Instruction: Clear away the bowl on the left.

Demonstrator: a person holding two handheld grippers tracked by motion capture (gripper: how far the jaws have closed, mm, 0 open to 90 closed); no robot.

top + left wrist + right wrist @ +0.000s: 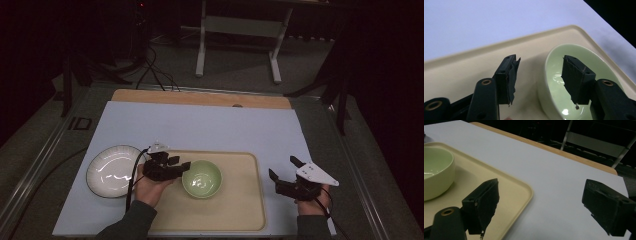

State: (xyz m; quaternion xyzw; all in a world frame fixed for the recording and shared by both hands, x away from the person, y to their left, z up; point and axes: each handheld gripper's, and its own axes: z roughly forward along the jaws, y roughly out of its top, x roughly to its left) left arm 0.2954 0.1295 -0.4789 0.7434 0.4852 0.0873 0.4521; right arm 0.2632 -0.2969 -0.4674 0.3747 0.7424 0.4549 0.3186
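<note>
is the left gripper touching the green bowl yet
Cannot tell. In the left gripper view the left gripper is open astride the green bowl rim, one jaw outside, one over the inside; neither that view nor the high view shows contact or a gap plainly.

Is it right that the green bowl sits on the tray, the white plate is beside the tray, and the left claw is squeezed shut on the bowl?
Not quite. The left claw is open, jaws either side of the green bowl rim, as the left gripper view shows. Bowl on tray, white plate beside it: correct.
</note>
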